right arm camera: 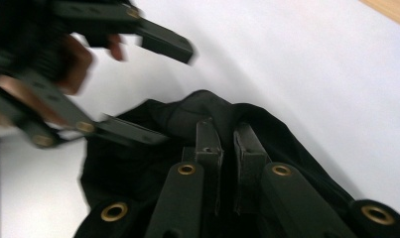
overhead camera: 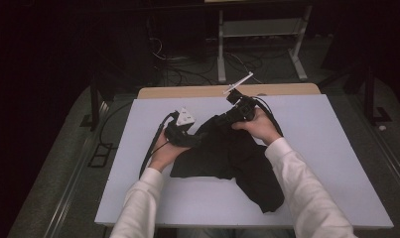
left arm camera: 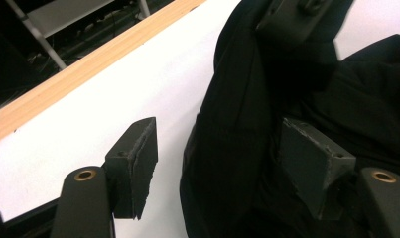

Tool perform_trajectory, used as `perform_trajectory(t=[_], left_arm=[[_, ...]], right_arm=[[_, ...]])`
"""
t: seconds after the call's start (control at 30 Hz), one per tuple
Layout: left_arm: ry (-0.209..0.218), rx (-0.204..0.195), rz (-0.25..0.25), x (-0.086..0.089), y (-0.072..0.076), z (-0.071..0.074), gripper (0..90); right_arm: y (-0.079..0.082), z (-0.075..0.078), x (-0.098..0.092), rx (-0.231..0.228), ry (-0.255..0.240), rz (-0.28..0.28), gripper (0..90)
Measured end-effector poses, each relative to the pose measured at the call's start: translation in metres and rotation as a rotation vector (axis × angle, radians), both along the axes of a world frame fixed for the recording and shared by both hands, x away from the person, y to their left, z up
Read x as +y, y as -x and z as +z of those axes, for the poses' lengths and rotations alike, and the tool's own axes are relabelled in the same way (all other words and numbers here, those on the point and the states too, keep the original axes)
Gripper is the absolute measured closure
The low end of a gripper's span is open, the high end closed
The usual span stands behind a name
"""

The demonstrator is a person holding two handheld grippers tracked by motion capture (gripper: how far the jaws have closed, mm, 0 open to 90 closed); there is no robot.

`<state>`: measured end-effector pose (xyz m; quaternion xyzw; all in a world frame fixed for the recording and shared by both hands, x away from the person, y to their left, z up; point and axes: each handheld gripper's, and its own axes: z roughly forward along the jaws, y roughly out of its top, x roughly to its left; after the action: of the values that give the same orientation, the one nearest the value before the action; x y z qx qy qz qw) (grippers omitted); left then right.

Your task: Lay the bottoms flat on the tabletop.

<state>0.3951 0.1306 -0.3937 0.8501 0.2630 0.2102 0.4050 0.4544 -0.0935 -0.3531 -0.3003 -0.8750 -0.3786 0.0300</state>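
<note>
Right gripper (right arm camera: 226, 144): jaws together, clamped on a raised fold of the black cloth (overhead camera: 227, 156), as the right gripper view shows, with the fabric bunched around both pads. Left gripper (left arm camera: 227, 163): jaws apart, a hanging fold of cloth between them but neither pad pressing on it; in the high view this gripper (overhead camera: 197, 136) sits at the cloth's upper left edge, close to the right gripper (overhead camera: 220, 120). The cloth lies rumpled at the middle of the white table (overhead camera: 316, 148), its upper part lifted off the surface, the rest spread toward the person's side.
</note>
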Motion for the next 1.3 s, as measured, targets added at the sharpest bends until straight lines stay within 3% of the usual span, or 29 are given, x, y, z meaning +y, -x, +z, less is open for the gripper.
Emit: perform_trajectory(t=[0.13,0.23,0.27,0.3,0.37,0.4,0.43,0.5,0.67,0.73,0.83,1.0,1.1,1.3], left_arm=[[-0.029,0.026,-0.023,-0.01,-0.011,-0.002,49.9],[-0.044,0.012,-0.017,-0.014,-0.017,-0.003,74.1],[-0.037,0.009,-0.012,-0.014,-0.018,-0.003,79.7],[-0.023,0.008,-0.003,-0.013,-0.019,-0.002,82.4],[0.012,0.033,0.009,-0.009,-0.023,-0.003,83.8],[0.012,0.033,0.009,-0.009,-0.023,-0.003,84.0],[0.036,0.059,0.018,-0.002,-0.026,-0.004,84.0],[0.082,0.103,0.059,0.01,-0.031,-0.006,84.1],[0.178,0.178,0.137,0.035,-0.039,-0.012,84.2],[0.188,0.186,0.149,0.039,-0.04,-0.014,84.2],[0.204,0.228,0.195,0.051,-0.042,-0.022,84.1],[0.215,0.271,0.222,0.06,-0.044,-0.035,84.1],[0.208,0.293,0.227,0.062,-0.045,-0.041,84.0],[0.201,0.312,0.235,0.064,-0.046,-0.046,83.9]], right_arm=[[-0.001,0.006,0.001,0.026,-0.056,0.027,83.0],[-0.001,0.008,0.001,0.037,-0.099,0.032,82.4],[-0.001,0.007,0.0,0.043,-0.109,0.027,79.9],[-0.001,0.007,-0.001,0.036,-0.11,0.018,71.7],[0.004,0.007,-0.006,-0.018,-0.096,-0.039,57.6],[0.004,0.007,-0.006,-0.018,-0.096,-0.039,57.6],[0.007,0.007,-0.01,-0.035,-0.107,-0.061,56.1],[0.021,0.003,-0.027,-0.026,-0.169,-0.082,50.4],[0.048,-0.018,-0.044,-0.011,-0.143,-0.071,45.7],[0.06,-0.031,-0.05,0.004,-0.128,-0.062,44.3],[0.073,-0.047,-0.054,0.022,-0.086,-0.041,44.1],[0.083,-0.068,-0.059,0.029,-0.018,-0.039,51.6],[0.084,-0.074,-0.057,0.015,0.0,-0.042,54.2],[0.083,-0.084,-0.042,-0.047,0.053,0.009,55.4]])
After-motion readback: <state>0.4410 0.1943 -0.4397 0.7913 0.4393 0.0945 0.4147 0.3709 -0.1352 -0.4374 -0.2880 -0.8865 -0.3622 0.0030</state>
